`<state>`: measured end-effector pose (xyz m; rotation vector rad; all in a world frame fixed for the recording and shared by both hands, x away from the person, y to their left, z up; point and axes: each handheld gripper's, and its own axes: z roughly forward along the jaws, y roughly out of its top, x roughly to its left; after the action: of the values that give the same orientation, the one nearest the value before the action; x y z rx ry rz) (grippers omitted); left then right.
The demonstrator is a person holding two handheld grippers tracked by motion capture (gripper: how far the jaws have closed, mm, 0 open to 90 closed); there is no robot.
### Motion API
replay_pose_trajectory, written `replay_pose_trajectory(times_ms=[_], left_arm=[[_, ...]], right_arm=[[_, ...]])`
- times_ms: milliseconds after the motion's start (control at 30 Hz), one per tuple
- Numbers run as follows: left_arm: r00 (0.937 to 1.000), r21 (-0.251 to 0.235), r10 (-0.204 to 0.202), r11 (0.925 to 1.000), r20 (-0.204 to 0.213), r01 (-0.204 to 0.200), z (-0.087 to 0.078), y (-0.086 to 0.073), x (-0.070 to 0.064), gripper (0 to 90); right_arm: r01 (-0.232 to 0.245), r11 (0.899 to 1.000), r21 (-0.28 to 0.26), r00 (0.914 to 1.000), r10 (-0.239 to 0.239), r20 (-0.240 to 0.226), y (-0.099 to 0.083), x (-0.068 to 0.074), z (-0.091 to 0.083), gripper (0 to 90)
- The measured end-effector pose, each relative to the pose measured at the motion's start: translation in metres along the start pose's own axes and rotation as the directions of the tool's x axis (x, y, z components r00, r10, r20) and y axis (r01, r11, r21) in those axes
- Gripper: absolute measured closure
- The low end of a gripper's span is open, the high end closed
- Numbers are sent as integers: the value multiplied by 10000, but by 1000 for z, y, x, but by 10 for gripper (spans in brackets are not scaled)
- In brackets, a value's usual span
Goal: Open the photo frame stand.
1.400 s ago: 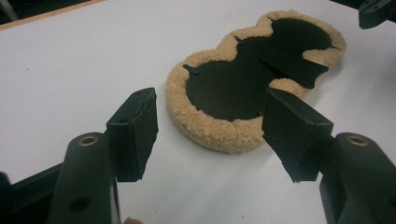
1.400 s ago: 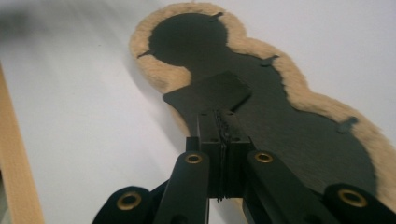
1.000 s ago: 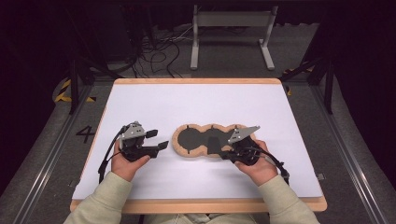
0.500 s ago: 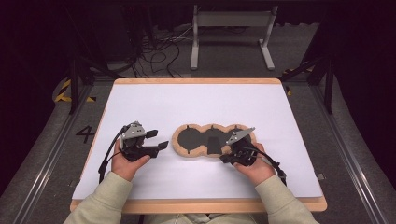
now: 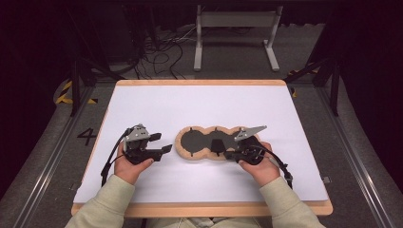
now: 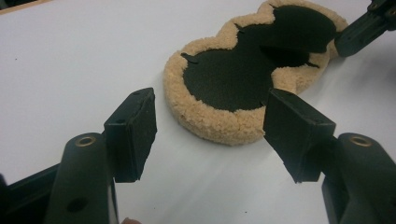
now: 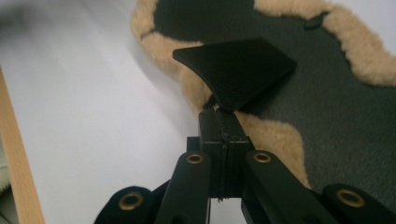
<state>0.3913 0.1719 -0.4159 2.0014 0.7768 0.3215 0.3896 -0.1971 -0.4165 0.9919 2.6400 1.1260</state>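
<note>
A: High view sits above the person's side, facing forward and down, far enough back to take in the whole white table (image 5: 199,109).

B: Gripper views?

A: Each looks along its own jaws, low and close to the tabletop. All three share the fleece-edged pad (image 5: 209,142) (image 6: 243,79) (image 7: 327,70); the left one also catches the right gripper (image 6: 362,28) behind it.
</note>
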Motion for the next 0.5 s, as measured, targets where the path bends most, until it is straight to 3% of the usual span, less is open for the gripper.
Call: replay_pose_trajectory(times_ms=[300, 500], left_arm=[[10000, 48, 12, 10000, 8, -12, -1, -1, 0, 355], [10000, 123, -45, 9999, 8, 45, -1, -2, 0, 353]], right_arm=[[276, 9972, -688, 9995, -264, 181, 14, 5, -5, 900], [369, 9966, -734, 9990, -350, 274, 15, 6, -9, 900]])
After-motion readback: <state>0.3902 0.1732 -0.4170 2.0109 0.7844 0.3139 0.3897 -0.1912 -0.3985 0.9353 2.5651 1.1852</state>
